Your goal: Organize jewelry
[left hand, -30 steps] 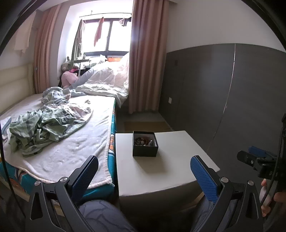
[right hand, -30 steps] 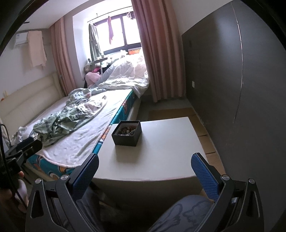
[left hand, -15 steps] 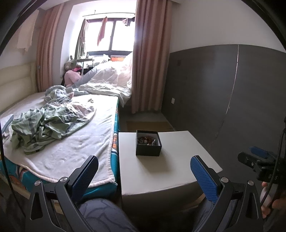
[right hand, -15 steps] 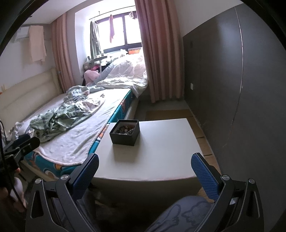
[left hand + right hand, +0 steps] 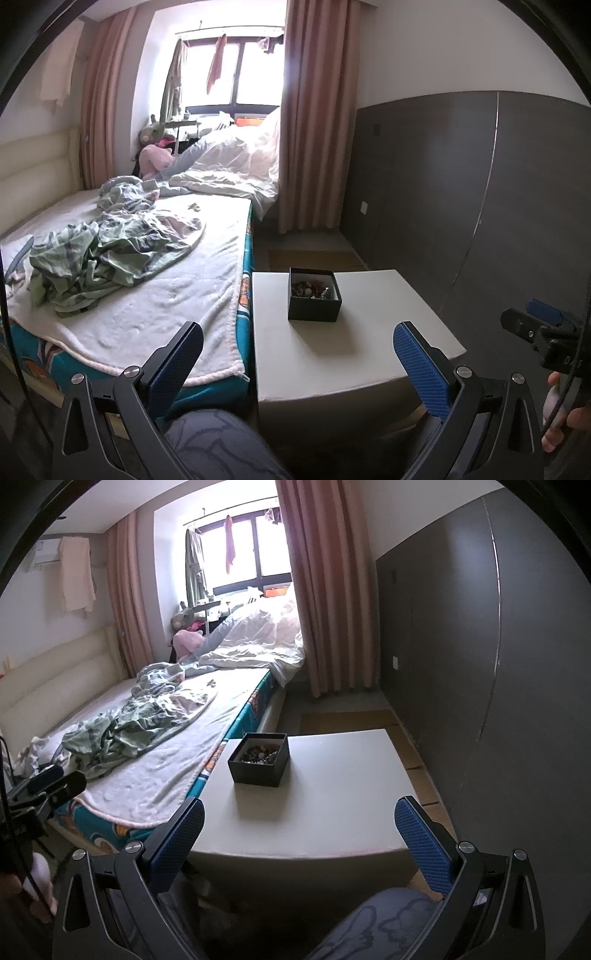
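A small black open box (image 5: 314, 299) with a jumble of jewelry (image 5: 312, 288) inside stands on a white square table (image 5: 354, 354), toward its far left. It also shows in the right wrist view (image 5: 259, 759) on the table (image 5: 332, 812). My left gripper (image 5: 297, 360) is open and empty, held back from the table's near edge. My right gripper (image 5: 299, 836) is open and empty, also short of the near edge. The right gripper shows at the right edge of the left wrist view (image 5: 543, 328).
A bed (image 5: 140, 295) with rumpled green and white bedding lies directly left of the table. A dark grey wall panel (image 5: 480, 206) runs along the right. Curtains and a window are at the back. The person's knees (image 5: 218, 446) are below the grippers.
Both grippers have drifted slightly; the view has swung a little, so the box and table sit further right in the left wrist view. Both stay open and empty.
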{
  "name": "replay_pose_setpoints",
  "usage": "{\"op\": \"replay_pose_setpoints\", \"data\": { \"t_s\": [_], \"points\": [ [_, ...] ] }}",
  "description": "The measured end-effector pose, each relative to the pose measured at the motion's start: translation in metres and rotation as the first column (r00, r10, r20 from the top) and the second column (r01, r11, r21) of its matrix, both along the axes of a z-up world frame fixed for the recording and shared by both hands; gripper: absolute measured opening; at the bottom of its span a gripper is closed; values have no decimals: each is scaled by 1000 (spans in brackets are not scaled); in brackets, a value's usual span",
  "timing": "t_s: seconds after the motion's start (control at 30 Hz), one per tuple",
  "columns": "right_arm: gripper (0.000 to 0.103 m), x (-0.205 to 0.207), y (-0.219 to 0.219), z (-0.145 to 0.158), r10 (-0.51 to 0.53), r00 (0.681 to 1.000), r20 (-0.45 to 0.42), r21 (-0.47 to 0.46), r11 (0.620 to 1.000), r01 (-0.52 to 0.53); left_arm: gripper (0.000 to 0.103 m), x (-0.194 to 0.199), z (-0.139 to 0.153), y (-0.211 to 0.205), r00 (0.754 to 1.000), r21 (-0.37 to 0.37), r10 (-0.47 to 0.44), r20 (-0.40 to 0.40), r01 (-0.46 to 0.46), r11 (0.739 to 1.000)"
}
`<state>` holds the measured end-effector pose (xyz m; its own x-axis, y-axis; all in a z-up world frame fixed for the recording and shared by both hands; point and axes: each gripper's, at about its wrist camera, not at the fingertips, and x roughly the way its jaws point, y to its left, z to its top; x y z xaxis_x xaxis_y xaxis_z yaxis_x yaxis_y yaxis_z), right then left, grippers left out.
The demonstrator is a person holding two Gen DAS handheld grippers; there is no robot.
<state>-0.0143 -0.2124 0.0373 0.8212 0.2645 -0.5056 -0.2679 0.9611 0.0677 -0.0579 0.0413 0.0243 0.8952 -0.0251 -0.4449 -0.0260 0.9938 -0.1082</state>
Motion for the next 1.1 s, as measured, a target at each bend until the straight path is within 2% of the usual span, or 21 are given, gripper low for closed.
{"op": "replay_pose_setpoints", "data": {
  "t_s": [1.1],
  "points": [
    [103, -4, -7, -4, -13, 1000, -7, -7, 1000, 13, 103, -3, 2, 11, 1000, 13, 29, -7, -29, 999]
  ]
}}
